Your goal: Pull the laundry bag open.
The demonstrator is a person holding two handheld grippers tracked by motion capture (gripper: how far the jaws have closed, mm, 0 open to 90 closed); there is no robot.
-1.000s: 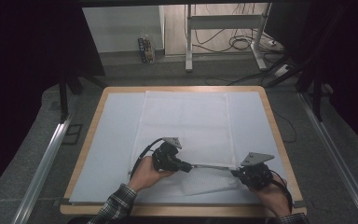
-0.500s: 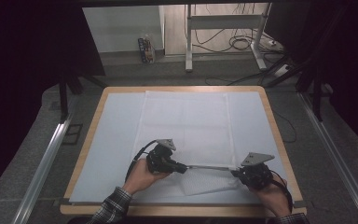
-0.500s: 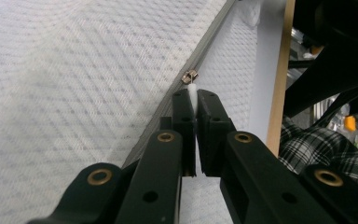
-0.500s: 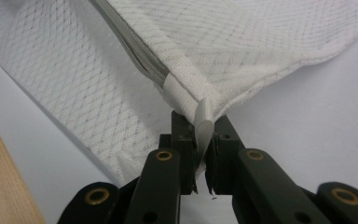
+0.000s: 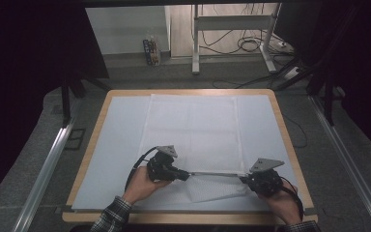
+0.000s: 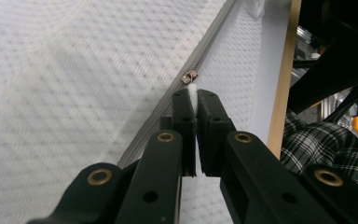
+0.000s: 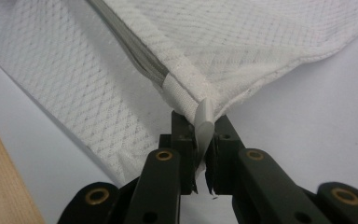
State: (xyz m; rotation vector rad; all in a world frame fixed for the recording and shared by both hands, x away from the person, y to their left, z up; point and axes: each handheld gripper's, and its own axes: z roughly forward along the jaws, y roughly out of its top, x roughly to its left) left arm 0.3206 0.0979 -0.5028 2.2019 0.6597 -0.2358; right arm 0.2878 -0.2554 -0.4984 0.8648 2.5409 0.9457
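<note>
A white mesh cloth cover (image 5: 193, 130) lies flat on the table, its near edge lifted and stretched between my two grippers. Along that edge runs a grey zipper (image 5: 217, 174). My left gripper (image 5: 187, 175) is shut on the white pull tab (image 6: 192, 91) of the metal slider (image 6: 189, 76). In the left gripper view the zipper (image 6: 158, 130) slants away under the jaws. My right gripper (image 5: 244, 178) is shut on the grey end tab (image 7: 204, 119) at the cover's corner, where the zipper (image 7: 130, 46) ends. The two grippers face each other with the zipper taut between them.
A pale mat (image 5: 121, 135) covers the wooden table (image 5: 285, 130). A person's plaid sleeve (image 5: 108, 220) enters at the near edge. Metal rails (image 5: 48, 164) run along both sides. A stand with cables (image 5: 232, 29) is on the floor beyond.
My left gripper has slid a little to the left along the near edge, lengthening the stretch of zipper between the grippers. The right gripper has stayed put.
</note>
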